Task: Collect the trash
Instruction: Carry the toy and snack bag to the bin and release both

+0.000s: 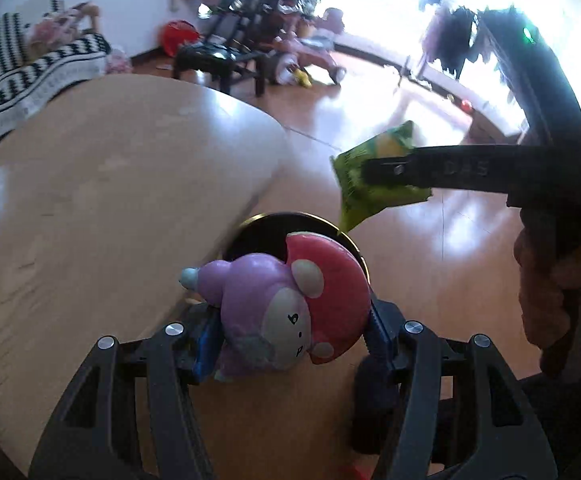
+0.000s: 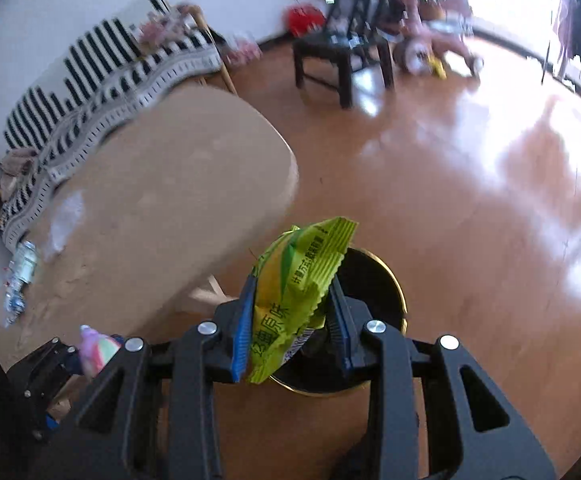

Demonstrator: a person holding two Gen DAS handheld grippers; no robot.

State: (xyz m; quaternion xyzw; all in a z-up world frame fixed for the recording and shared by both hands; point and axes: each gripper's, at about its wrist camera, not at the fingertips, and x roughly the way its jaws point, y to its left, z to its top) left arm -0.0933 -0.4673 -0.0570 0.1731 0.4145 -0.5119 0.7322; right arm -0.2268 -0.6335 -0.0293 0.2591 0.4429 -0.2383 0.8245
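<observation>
My left gripper (image 1: 288,330) is shut on a purple and red toy figure (image 1: 286,308), held just above a round black bin with a gold rim (image 1: 354,248) on the floor. My right gripper (image 2: 290,320) is shut on a green and yellow snack packet (image 2: 294,296), over the same bin (image 2: 386,280). In the left wrist view the packet (image 1: 374,176) and the right gripper's finger (image 1: 430,170) hang to the upper right of the bin. The toy (image 2: 98,350) in the left gripper shows at the lower left of the right wrist view.
A light wooden table (image 1: 110,200) stands left of the bin, its rounded corner close to it. A plastic bottle (image 2: 20,276) lies at the table's far left edge. A striped sofa (image 2: 90,80), a black chair (image 2: 342,48) and a pink tricycle (image 2: 430,44) stand farther off on the glossy wooden floor.
</observation>
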